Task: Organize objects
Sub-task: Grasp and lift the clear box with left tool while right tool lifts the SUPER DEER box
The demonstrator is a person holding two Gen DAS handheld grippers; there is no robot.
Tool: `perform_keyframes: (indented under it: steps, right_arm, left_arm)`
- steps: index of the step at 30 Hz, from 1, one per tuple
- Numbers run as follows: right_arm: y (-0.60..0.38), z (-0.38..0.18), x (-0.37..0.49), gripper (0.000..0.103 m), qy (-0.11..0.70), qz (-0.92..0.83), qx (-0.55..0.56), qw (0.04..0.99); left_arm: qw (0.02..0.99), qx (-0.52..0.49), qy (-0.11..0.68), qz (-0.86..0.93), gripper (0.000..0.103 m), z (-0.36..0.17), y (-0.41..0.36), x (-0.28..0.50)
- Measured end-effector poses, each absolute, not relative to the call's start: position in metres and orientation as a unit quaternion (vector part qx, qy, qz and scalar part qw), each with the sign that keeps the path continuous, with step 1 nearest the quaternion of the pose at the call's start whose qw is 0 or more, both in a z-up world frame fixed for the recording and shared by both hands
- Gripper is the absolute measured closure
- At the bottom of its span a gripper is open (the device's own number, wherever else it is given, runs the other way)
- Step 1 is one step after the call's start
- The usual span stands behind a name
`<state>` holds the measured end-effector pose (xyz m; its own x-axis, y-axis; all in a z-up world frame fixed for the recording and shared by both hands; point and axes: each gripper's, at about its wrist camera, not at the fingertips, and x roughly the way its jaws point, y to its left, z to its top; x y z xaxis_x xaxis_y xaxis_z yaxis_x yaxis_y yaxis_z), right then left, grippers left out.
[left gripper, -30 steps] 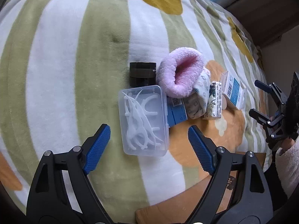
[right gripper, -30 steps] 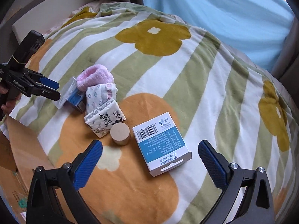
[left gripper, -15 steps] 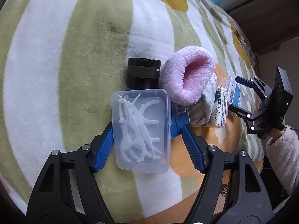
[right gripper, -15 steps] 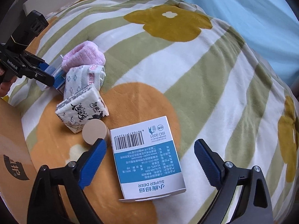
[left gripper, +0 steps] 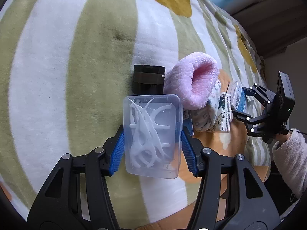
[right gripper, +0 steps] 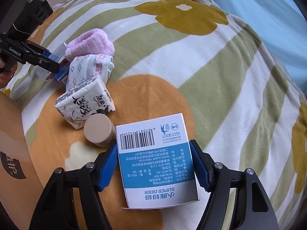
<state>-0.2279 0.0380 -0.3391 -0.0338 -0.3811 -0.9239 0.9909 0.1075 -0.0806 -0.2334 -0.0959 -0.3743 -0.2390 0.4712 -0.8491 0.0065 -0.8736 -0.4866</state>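
In the left wrist view, the clear plastic box (left gripper: 151, 136) is the thing to look from. A blue box (left gripper: 187, 117) sits just to its right, mostly hidden under it and under the pink sock (left gripper: 191, 82). A dark jar (left gripper: 148, 80) stands just past the clear plastic box, its bottom hidden behind the box rim. Right of the pink sock, a patterned cloth (left gripper: 206, 115) and a tissue pack (left gripper: 226, 113) are squeezed together and hard to tell apart. Farther right, a blue and white box (left gripper: 238, 97) is partly blocked by the right gripper (left gripper: 242, 101). Inside the clear plastic box lie white floss picks (left gripper: 147, 132), all jumbled. The left gripper (left gripper: 151, 145) is closing on the clear plastic box, and its blue pads (left gripper: 118, 153) press on both long sides. Everything lies on a striped blanket (left gripper: 67, 76).

In the right wrist view, look from the blue and white box (right gripper: 155, 151). Its near end is partly cut off by a flap. A tan jar (right gripper: 98, 130) touches its left top corner. Past that jar sits the tissue pack (right gripper: 86, 103), then the patterned cloth (right gripper: 88, 71), then the pink sock (right gripper: 90, 44). The left gripper (right gripper: 51, 61) covers most of the clear plastic box there. A cardboard box (right gripper: 11, 153) is cut off at the left edge. The right gripper (right gripper: 155, 166) is closing, and its pads touch both sides of the blue and white box.
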Motion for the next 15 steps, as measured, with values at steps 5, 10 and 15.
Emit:
perform_keyframes:
  steps: [5,10,15]
  right_arm:
    - [0.042,-0.329,-0.23,0.037,0.433,-0.577,0.356,0.594]
    - [0.046,-0.309,-0.229,0.037,0.42,-0.588,0.357,0.592]
    - [0.05,-0.278,-0.223,0.037,0.398,-0.605,0.353,0.592]
  left_arm:
    - [0.151,-0.59,-0.199,0.768,0.051,-0.364,-0.101,-0.232]
    - [0.153,-0.578,-0.194,0.778,0.052,-0.341,-0.105,-0.227]
    - [0.158,-0.56,-0.18,0.793,0.052,-0.305,-0.104,-0.218]
